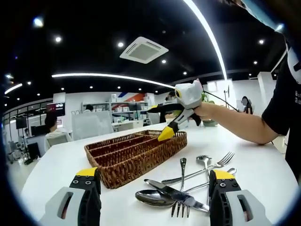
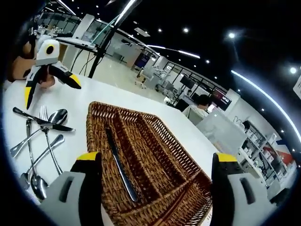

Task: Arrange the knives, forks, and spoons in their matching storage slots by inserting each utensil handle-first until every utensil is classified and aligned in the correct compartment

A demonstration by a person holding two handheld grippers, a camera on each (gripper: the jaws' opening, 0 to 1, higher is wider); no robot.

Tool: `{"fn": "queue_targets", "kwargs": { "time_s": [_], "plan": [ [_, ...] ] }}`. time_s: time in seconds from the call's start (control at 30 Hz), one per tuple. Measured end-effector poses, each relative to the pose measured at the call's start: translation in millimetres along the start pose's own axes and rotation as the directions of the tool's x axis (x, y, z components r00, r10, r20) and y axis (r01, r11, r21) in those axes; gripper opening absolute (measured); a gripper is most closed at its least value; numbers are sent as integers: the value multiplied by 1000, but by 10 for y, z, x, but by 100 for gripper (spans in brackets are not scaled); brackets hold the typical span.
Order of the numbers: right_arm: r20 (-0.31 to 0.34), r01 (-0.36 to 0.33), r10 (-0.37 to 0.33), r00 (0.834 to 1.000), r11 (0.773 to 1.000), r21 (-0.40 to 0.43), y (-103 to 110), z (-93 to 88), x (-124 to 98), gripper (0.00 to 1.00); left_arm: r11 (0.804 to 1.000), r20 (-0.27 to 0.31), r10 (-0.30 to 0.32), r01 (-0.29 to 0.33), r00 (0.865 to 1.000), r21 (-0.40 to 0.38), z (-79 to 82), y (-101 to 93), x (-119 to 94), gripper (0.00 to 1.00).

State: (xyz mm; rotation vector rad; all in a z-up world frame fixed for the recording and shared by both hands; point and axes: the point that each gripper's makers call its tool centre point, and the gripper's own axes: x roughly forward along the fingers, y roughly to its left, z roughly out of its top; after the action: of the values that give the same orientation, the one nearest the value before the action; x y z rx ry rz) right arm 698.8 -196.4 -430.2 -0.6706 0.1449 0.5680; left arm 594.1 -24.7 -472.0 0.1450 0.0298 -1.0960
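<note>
Wide apart and empty, the left gripper (image 1: pixel 153 188) hangs low over the white tabletop (image 1: pixel 61 160), its black fingers (image 1: pixel 87 181) capped in yellow. Between them lies the loose pile of shiny metal cutlery (image 1: pixel 188 183), crossed over itself: in the right gripper view I count two forks (image 2: pixel 46 123), three spoons (image 2: pixel 57 116) and one knife (image 2: pixel 40 120) laid across the top, though the overlap makes that count unsure.

To the left of the pile sits the wicker tray (image 1: pixel 136 157), brown, woven, rectangular, split into long lengthwise slots. From the left gripper view the right gripper (image 1: pixel 168 133) hovers over the tray's far end, a person's hand (image 1: pixel 203 111) on its white body. The right gripper view has its own yellow-tipped fingers (image 2: pixel 89 162) spread wide either side of the tray with nothing between them.

One knife (image 2: pixel 120 165) already lies in a slot on the left side of the tray, slim and dark, running along the slot's length. The other slots' woven floors show bare.
</note>
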Motion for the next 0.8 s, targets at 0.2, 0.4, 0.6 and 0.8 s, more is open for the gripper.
{"fn": "queue_targets", "kwargs": {
  "time_s": [0.2, 0.4, 0.6, 0.8],
  "plan": [
    [9, 48, -49, 999, 997, 60, -14, -104, -237, 99, 1000, 0, -1, 1, 1000, 3, -2, -5, 6, 100],
    [-5, 68, -68, 998, 994, 81, 9, -218, -465, 99, 1000, 0, -8, 8, 1000, 4, 3, -37, 14, 100],
    [34, 90, -96, 995, 983, 159, 38, -198, -722, 99, 1000, 7, -4, 4, 1000, -6, 23, -19, 7, 100],
    [110, 107, -144, 983, 953, 283, 56, -137, -1029, 99, 1000, 10, -4, 5, 1000, -13, 34, -18, 8, 100]
  ]
}}
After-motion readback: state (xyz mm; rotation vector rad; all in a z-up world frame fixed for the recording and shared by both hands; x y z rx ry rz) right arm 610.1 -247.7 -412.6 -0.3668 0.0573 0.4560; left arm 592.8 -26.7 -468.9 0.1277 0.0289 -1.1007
